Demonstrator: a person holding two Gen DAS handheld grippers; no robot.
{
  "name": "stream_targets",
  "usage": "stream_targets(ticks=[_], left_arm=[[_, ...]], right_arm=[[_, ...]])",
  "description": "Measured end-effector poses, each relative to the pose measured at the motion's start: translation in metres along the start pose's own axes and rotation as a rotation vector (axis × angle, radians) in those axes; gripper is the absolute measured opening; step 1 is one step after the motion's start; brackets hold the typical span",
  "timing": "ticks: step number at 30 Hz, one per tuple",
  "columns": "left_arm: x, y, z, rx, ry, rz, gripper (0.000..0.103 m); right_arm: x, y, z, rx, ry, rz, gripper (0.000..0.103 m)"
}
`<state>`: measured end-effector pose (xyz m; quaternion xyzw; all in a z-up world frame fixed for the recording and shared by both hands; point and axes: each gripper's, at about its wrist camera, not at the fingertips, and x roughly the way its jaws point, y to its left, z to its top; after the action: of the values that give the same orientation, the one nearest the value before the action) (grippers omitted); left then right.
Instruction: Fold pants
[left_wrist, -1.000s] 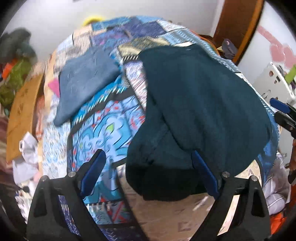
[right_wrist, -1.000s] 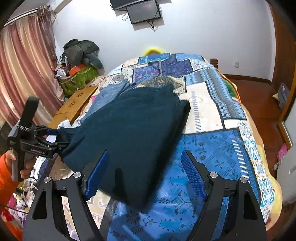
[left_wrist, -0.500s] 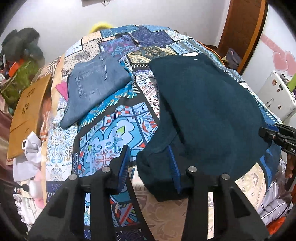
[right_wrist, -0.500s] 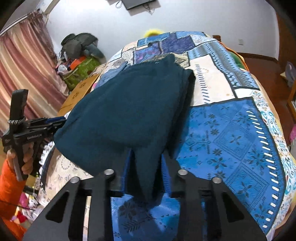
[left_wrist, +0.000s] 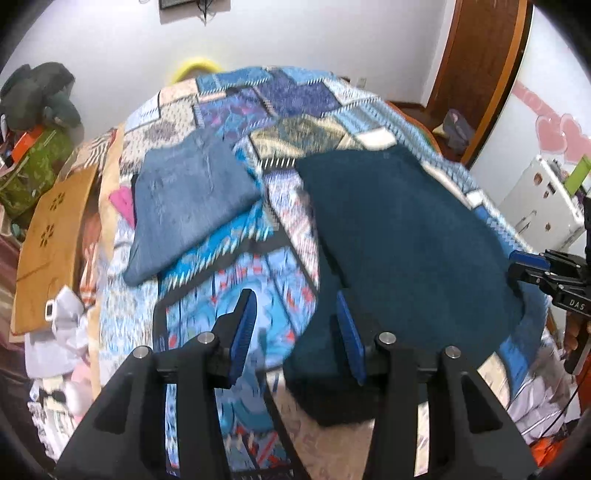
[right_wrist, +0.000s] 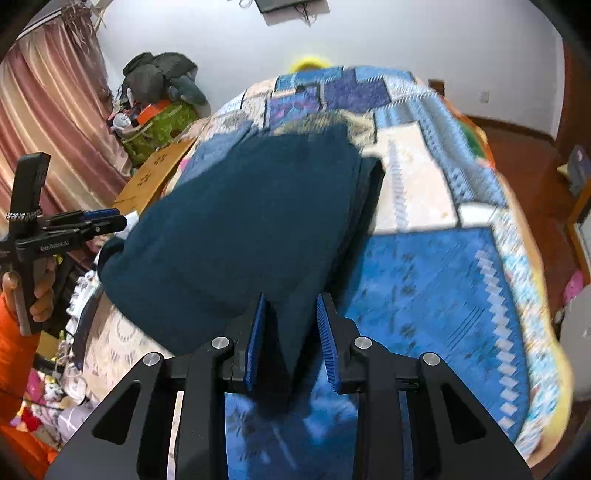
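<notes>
The bed's patchwork quilt in blues and creams (right_wrist: 436, 280) fills both views. On it the dark teal fleece pants (right_wrist: 251, 229), already doubled over, lie with their long axis running from the near edge at lower centre of the right wrist view up toward the far end at upper centre, the folded edge along their right side. A folded blue denim garment (left_wrist: 188, 199) sits well apart at centre left of the left wrist view.

The right claw (right_wrist: 290, 338) is nearer the work, pinching the pants' near corner between narrowed pads. The left claw (left_wrist: 293, 336) stands half spread, its right pad touching the pants' near left corner, gripping nothing that I can see.
</notes>
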<state>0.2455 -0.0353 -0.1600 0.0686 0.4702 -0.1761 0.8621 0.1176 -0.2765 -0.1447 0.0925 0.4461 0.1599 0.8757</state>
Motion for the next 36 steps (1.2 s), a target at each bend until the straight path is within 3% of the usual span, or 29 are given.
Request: stream_targets(ticks=[4,6,8,12,18,20,25,28,30,32,36], left_arm=[[0.004,0.002,0.035,0.002,-0.05,0.007,0.071],[0.011,0.002,0.055,0.003,-0.074,-0.007,0.076],[0.022,0.001,0.072,0.007,-0.072,-0.014,0.088],[0.059,0.001,0.102,0.021,-0.031,-0.018,0.089],[0.124,0.011,0.126,-0.03,0.1,-0.096,0.089],[0.144,0.011,0.13,-0.032,0.141,-0.12,0.076],[0.179,0.004,0.132,-0.029,0.228,-0.229,0.068],[0.192,0.001,0.135,-0.052,0.265,-0.313,0.063],[0.192,0.001,0.138,-0.038,0.257,-0.319,0.057],[0.186,0.001,0.139,-0.021,0.227,-0.304,0.044],[0.17,-0.005,0.145,0.031,0.132,-0.255,0.034]], right_arm=[[-0.001,-0.01,0.027,-0.009,-0.061,-0.025,0.038],[0.004,-0.015,0.039,-0.013,-0.074,-0.035,0.038],[0.014,-0.022,0.053,-0.018,-0.075,-0.046,0.041],[0.034,-0.03,0.075,-0.028,-0.067,-0.056,0.045],[0.076,-0.044,0.105,-0.028,-0.012,-0.033,0.045],[0.089,-0.045,0.113,-0.044,0.002,-0.025,0.045],[0.122,-0.051,0.126,-0.042,0.062,-0.006,0.044],[0.138,-0.057,0.128,-0.025,0.1,0.011,0.036],[0.141,-0.058,0.126,-0.032,0.099,0.016,0.027],[0.138,-0.059,0.127,-0.045,0.084,0.009,0.02],[0.128,-0.054,0.127,-0.098,0.03,-0.021,0.016]])
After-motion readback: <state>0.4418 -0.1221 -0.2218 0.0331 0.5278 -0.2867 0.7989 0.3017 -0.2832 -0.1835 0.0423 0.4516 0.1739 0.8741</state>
